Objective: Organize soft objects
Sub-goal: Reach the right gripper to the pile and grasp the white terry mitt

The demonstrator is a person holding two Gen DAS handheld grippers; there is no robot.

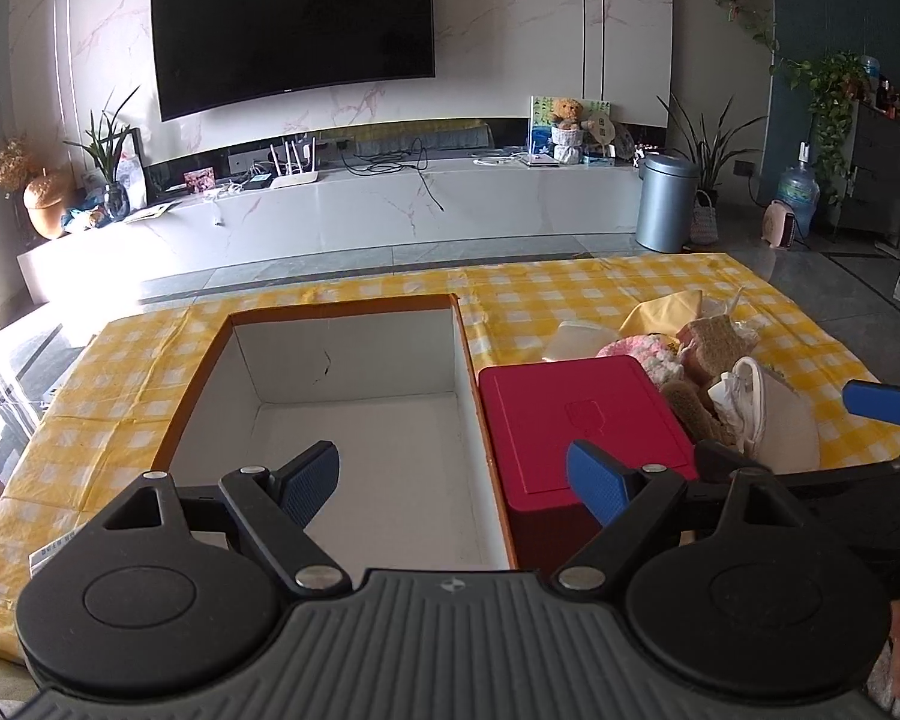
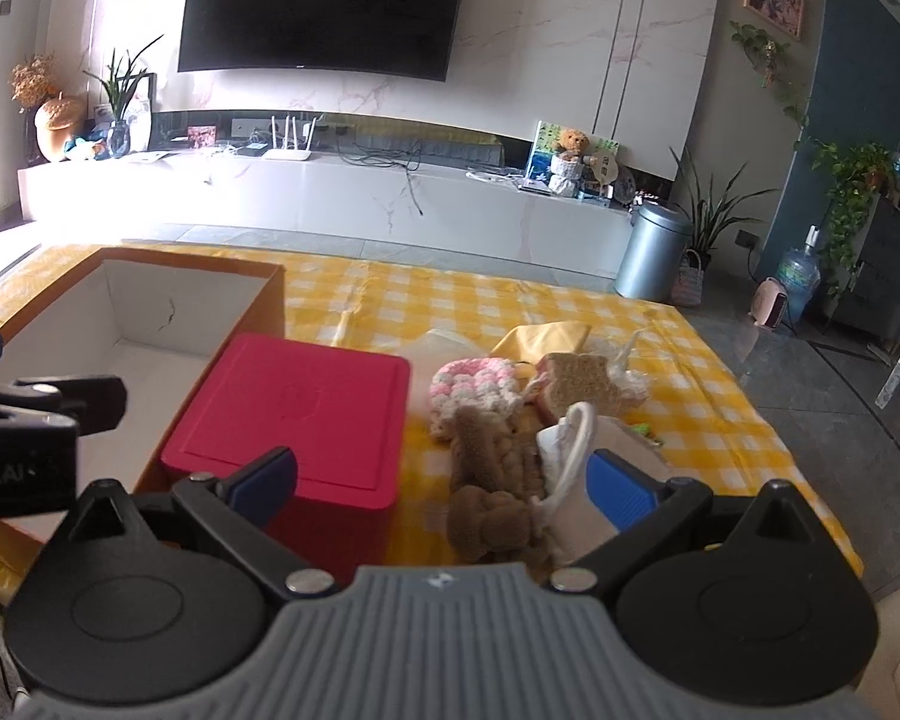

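Soft objects (image 2: 510, 420): heaped loose on worktop (image 2: 720, 396), just right of red box (image 2: 306, 414), awaiting sorting. Open carton (image 1: 342, 360): left of red box, touching it, seemingly the receptacle. Right tongs (image 2: 444, 480): spread apart over heap, holding nothing. Left tongs (image 1: 450, 480): apart, empty, over carton edge.

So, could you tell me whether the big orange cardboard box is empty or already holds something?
Empty: the orange box shows only bare white floor and walls in both views.
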